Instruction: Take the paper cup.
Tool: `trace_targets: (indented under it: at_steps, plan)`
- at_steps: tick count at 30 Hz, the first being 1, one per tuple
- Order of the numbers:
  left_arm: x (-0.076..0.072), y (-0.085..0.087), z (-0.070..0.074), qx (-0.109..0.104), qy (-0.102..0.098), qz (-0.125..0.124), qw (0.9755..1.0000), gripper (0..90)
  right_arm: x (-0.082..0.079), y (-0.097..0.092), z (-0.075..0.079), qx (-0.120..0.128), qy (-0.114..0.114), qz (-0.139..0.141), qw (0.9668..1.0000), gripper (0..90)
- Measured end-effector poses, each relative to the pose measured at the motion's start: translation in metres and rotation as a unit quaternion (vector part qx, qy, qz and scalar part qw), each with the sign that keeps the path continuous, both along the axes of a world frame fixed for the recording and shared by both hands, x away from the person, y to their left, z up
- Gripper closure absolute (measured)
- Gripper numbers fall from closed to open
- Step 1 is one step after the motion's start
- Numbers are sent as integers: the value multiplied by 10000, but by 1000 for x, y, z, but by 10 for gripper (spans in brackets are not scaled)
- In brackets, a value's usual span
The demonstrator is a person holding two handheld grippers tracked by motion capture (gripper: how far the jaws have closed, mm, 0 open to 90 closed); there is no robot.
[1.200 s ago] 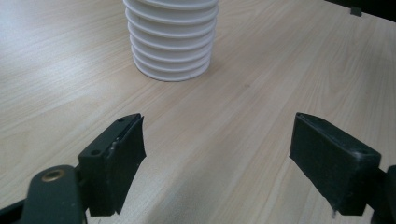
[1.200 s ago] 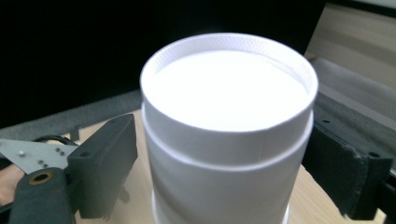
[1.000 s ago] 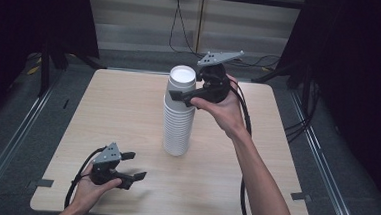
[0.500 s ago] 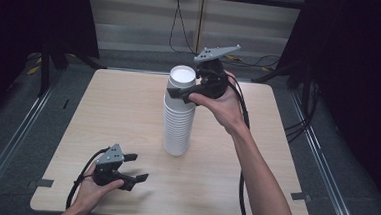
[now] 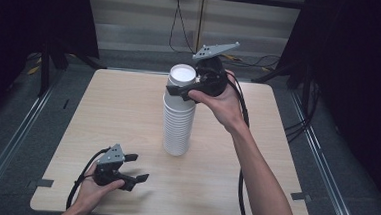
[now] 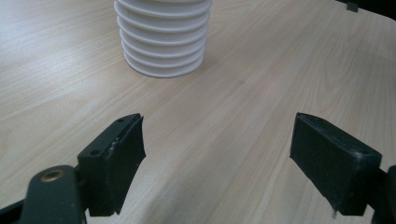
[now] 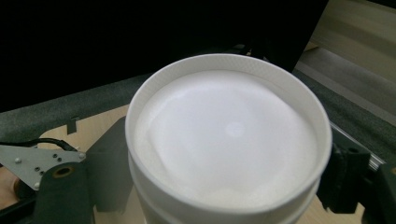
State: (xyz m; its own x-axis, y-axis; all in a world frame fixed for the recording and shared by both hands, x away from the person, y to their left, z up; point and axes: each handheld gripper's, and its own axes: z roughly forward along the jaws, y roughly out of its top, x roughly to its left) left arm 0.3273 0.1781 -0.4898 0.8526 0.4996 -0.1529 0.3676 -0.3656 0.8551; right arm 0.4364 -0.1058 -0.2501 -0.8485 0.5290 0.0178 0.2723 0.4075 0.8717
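At the left, near the front edge of the bench (image 5: 128,108), the left gripper (image 5: 133,167) is held low in the person's left hand (image 5: 96,189), with its cable looped beside it. In the left gripper view its jaws are seen standing apart over bare wood, with nothing between them, and the foot of the stack of white cups (image 5: 178,119) is seen ahead of them, well apart. The stack stands upright at the middle of the bench. At its top, the top cup (image 7: 229,140) is flanked on both sides by the jaws of the right gripper (image 5: 182,90), which is held in the right hand (image 5: 223,107). Both jaws lie against its wall just below the rim.
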Motion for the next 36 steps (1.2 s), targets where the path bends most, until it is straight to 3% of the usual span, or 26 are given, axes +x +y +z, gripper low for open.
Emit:
trace_targets:
  at_steps: [14, 29, 33, 36]
  plan:
    - [1, 0, -1, 39, 8, -1, 10000, 175, -4, -3, 9, 193, -150, 9, 9997, 214]
    - [2, -1, -2, 77, 29, -6, 10000, 175, -8, -8, 21, 610, -348, 13, 9975, 214]
    - [2, -1, -2, 75, 12, -16, 10000, 175, -10, -7, 23, 546, -421, 39, 9976, 214]
    - [2, -1, -2, 94, 20, -24, 10000, 175, -10, -8, 23, 661, -448, 46, 9968, 215]
